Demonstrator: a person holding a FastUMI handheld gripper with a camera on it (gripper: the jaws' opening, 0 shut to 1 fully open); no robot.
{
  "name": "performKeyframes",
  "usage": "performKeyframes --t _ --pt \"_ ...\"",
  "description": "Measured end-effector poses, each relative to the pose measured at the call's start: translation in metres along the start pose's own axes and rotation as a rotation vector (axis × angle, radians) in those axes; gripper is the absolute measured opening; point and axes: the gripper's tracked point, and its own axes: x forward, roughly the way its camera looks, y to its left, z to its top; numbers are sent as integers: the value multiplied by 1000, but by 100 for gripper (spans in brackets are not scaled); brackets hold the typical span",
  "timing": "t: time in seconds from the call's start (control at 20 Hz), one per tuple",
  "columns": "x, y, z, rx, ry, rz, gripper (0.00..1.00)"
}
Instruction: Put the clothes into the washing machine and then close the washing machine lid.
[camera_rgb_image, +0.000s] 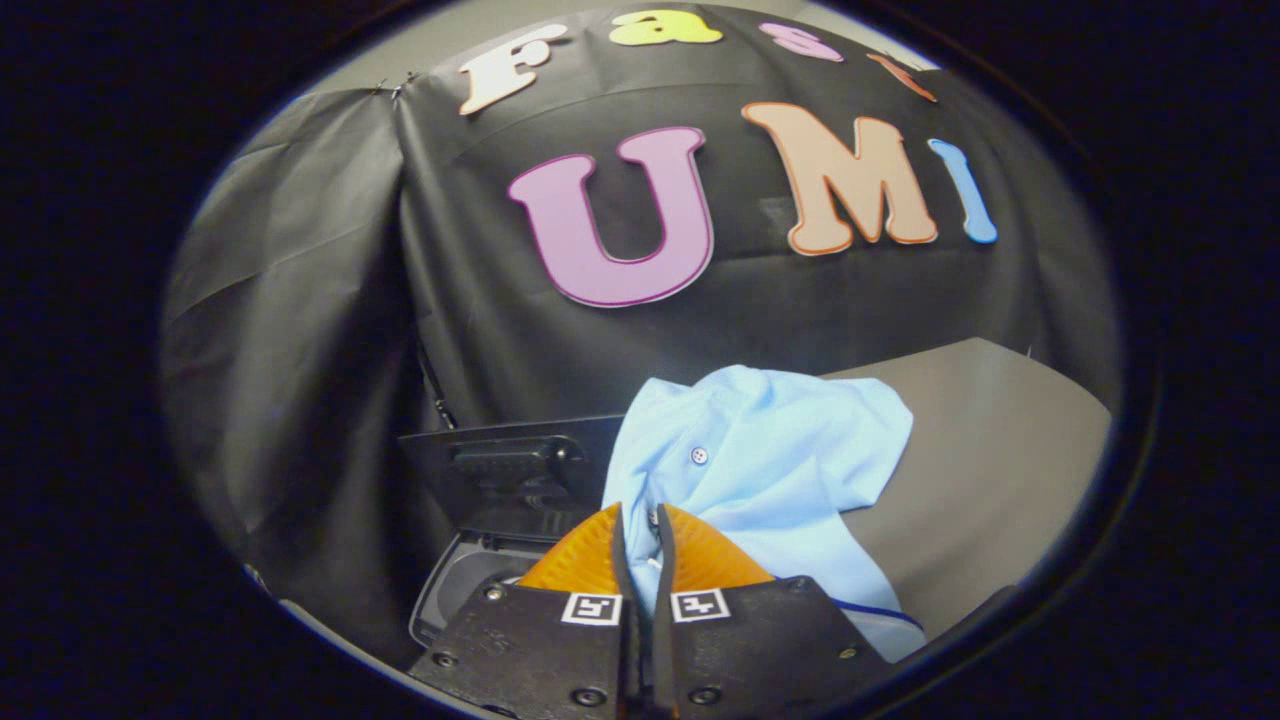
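Pale blue shirt (770, 450), soft, light and floppy, bunched on the grey table (990, 450) just beyond the open washing machine (500, 520), a fold pinched between the nearly closed orange fingers (700, 555) of the gripper (640, 545), likely to drape and slip.

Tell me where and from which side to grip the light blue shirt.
Keep the hold the gripper has: both orange fingers look pinched on a raised fold of the light blue shirt near its buttons, taken from above. The bunched cloth there gives bulk; the washing machine sits open alongside.
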Motion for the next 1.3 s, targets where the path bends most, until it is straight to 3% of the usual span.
performKeyframes --t 0.35,0.65,1.15,1.25,1.3 --pt "37 58 -33 -106 55 51 4" --pt "67 84 -71 -27 114 101 4" --pt "94 120 -147 -49 283 184 4" --pt "96 119 -159 -78 310 173 8" --pt "98 121 -156 -82 300 175 15"
